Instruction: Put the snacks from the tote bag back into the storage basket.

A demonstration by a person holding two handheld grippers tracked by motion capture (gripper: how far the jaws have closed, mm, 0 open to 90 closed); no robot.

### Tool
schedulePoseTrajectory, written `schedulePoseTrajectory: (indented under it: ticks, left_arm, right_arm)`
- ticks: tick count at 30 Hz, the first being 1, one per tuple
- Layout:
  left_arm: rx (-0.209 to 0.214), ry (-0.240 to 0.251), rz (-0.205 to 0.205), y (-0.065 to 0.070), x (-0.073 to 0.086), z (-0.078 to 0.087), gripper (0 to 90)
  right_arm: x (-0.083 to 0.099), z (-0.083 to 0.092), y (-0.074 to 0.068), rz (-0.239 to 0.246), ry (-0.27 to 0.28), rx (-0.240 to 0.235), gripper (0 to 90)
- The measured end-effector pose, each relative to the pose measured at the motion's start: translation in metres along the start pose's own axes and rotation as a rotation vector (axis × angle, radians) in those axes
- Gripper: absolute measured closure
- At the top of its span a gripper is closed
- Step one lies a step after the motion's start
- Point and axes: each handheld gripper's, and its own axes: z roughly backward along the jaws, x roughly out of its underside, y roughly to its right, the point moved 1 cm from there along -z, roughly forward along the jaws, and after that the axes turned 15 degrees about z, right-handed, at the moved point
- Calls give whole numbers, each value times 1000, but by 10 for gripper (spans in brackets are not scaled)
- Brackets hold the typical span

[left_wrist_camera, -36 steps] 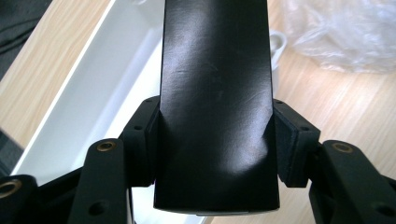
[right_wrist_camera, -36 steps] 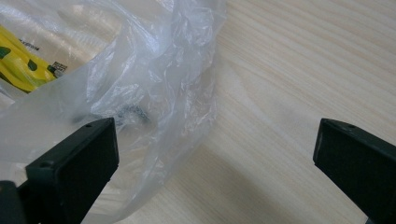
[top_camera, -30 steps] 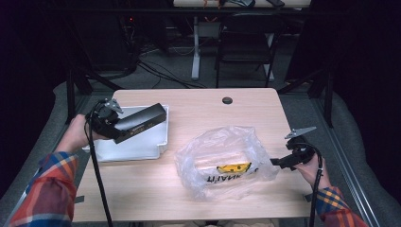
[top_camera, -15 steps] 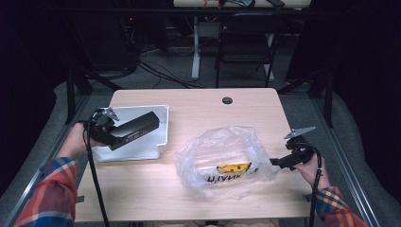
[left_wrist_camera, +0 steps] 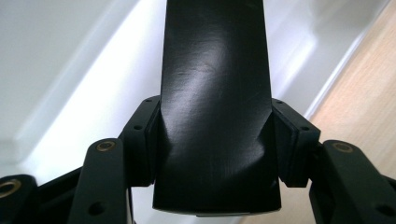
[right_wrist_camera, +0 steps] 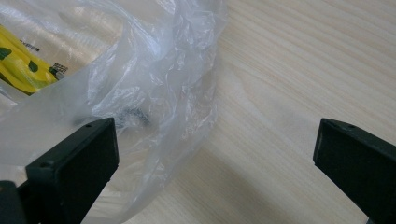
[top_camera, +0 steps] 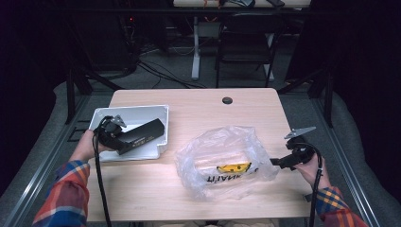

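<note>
My left gripper point(top_camera: 124, 140) is shut on a long black box point(top_camera: 143, 132), held low over a white tray point(top_camera: 135, 113) at the table's left. In the left gripper view the black box point(left_wrist_camera: 215, 102) stands between the jaws of the left gripper point(left_wrist_camera: 215, 140), with the white tray point(left_wrist_camera: 70, 70) behind it. A crumpled clear plastic bag point(top_camera: 222, 151) with a yellow pack point(top_camera: 234, 167) inside lies mid-table. My right gripper point(top_camera: 276, 162) sits at the bag's right edge. In its own view the right gripper point(right_wrist_camera: 215, 154) is wide open, the bag point(right_wrist_camera: 154, 84) touching its left jaw.
The wooden table point(top_camera: 208, 113) has a small black grommet point(top_camera: 227, 100) near its far edge. A dark chair point(top_camera: 246, 42) and cables on the floor lie beyond the table. Bare wood lies in front of the bag and the tray.
My left gripper has carried the black box down and toward the person, lower over the tray. The right gripper and the bag have stayed in place.
</note>
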Motion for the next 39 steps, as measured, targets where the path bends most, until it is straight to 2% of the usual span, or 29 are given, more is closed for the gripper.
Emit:
schedulePoseTrajectory:
  ticks: [5, 6, 11, 16, 17, 20, 21, 24, 26, 28, 29, 32, 33, 34, 35, 36, 37, 39]
  left_arm:
    - [13, 22, 1, -5, 7, -7, 432]
    - [9, 23, -7, -5, 8, -7, 431]
    - [5, -7, 3, -8, 12, -13, 421]
    - [1, -3, 25, -10, 14, -14, 410]
    - [-4, -9, 28, -10, 14, -14, 393]
    - [-26, -12, 52, -8, 11, -10, 264]
    - [-33, 6, 60, -8, 9, -7, 243]
    - [-49, 61, 117, -9, 3, 3, 187]
    - [-36, 91, 154, -9, -3, 10, 138]
    - [-56, 135, 181, -8, -9, 15, 134]
    - [-55, 148, 197, -7, -13, 17, 136]
    - [-104, 173, 230, -3, -24, 16, 168]
    - [-112, 178, 236, 0, -28, 15, 206]
    - [-134, 177, 245, 2, -32, 13, 281]
    - [-134, 176, 252, 4, -35, 11, 319]
    - [-136, 195, 263, 6, -39, 8, 345]
    - [-135, 193, 271, 8, -42, 7, 413]
    - [-146, 215, 296, 11, -48, 2, 491]
  right_arm:
    - [0, 1, 0, -1, 0, -8, 0]
    - [0, 0, -1, -3, 2, 3, 0]
    - [0, 0, -2, 9, -3, 3, 0]
    - [0, 2, -2, 12, -10, 13, 0]
    - [1, 2, -2, 10, -8, 14, 0]
    - [1, 3, -3, 11, -5, 19, 0]
    - [0, 3, -3, 10, 0, 19, 0]
    - [0, 3, -3, 8, -1, 16, 0]
    - [0, 3, -3, 12, 0, 16, 0]
    - [-1, 4, -4, 13, -1, 13, 0]
    - [-1, 4, -4, 15, -4, 18, 0]
    - [-2, 5, -5, 20, 1, 27, 5]
    - [-2, 5, -6, 18, 7, 27, 8]
    - [-2, 6, -6, 25, 5, 31, 11]
    - [-2, 6, -5, 28, 4, 32, 12]
    - [-2, 7, -6, 29, 3, 34, 12]
    - [-2, 6, -5, 29, 3, 33, 13]
    - [-2, 6, -6, 25, 4, 33, 15]
